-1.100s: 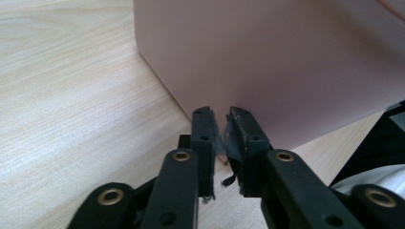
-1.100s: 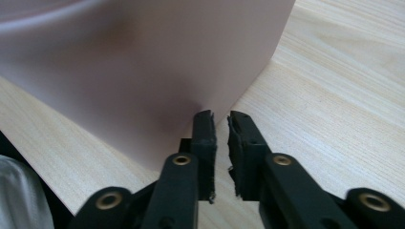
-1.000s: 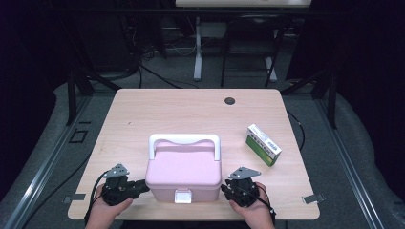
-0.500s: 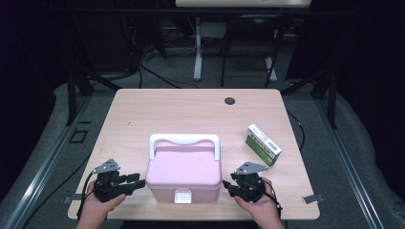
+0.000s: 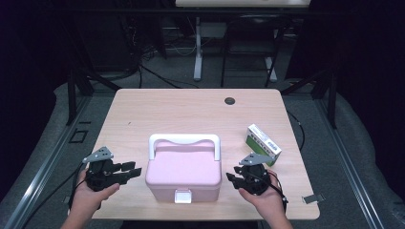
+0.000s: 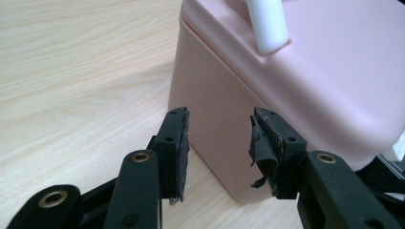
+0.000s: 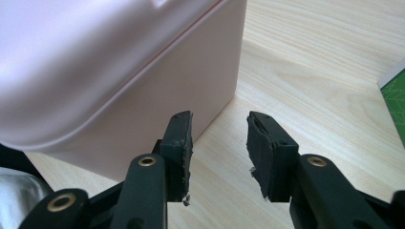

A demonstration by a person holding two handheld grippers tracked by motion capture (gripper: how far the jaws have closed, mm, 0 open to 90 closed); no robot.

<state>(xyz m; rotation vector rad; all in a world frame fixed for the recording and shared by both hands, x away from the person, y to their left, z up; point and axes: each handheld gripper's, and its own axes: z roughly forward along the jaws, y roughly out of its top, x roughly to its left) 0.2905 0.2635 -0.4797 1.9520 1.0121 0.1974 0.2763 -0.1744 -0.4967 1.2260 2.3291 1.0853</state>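
A pink lidded box (image 5: pixel 183 171) with a white handle (image 5: pixel 184 140) and a white front latch (image 5: pixel 182 196) stands near the table's front edge. My left gripper (image 5: pixel 134 170) sits just left of it, open, jaws pointing at its side wall; the pink box (image 6: pixel 296 81) looms close ahead of the left gripper (image 6: pixel 218 145). My right gripper (image 5: pixel 230 177) sits just right of the box, open. Beyond the right gripper (image 7: pixel 219 148) the box's corner (image 7: pixel 143 81) stands close. Neither gripper touches the box.
A green and white carton (image 5: pixel 263 141) lies on the table to the right of the box, behind my right hand; its green edge (image 7: pixel 394 98) shows at the side. A dark round grommet (image 5: pixel 230 100) sits near the table's far edge.
Both grippers have drawn slightly outward and back from the box's sides. The left one moved further left. The box and carton have not moved.
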